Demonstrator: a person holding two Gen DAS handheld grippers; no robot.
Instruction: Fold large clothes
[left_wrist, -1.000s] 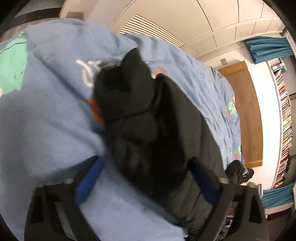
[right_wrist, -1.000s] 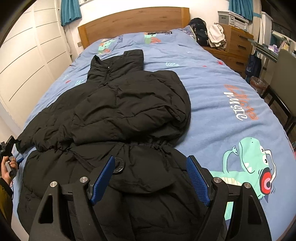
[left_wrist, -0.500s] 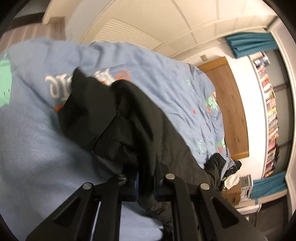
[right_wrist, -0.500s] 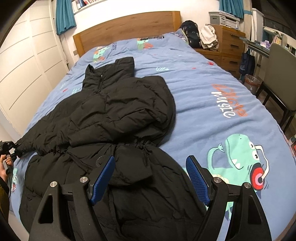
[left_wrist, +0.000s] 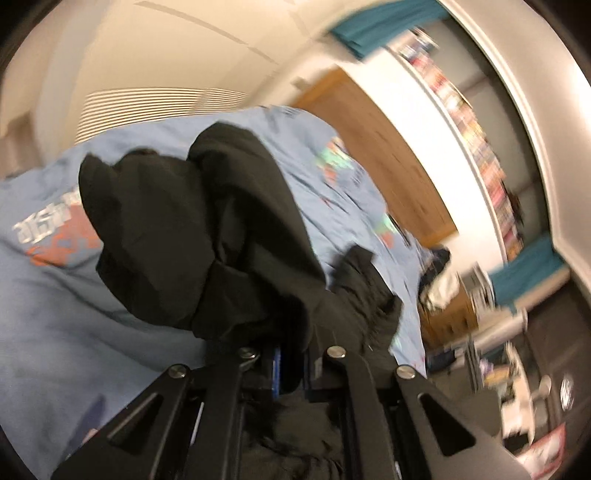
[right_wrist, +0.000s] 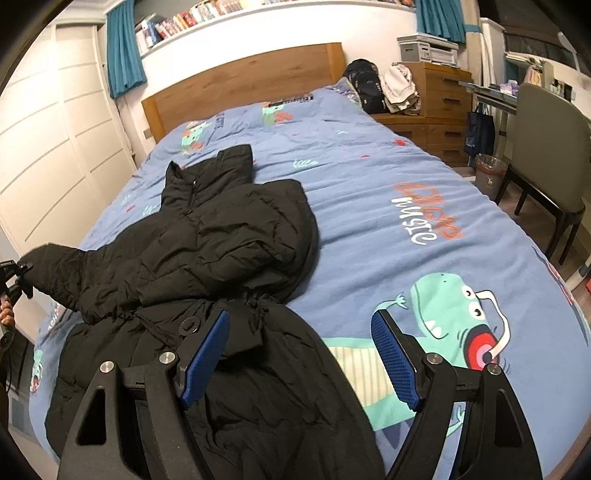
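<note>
On the blue dinosaur-print bed cover (right_wrist: 369, 192), lying spread: a black quilted puffer coat (right_wrist: 221, 236), its sleeve cuff being clenched by the left gripper (left_wrist: 291, 369), right gripper (right_wrist: 299, 354) hovering released above the hem.

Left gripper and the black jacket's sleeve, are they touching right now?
Touching. In the left wrist view the left gripper is shut with black jacket fabric pinched between its blue pads.
</note>
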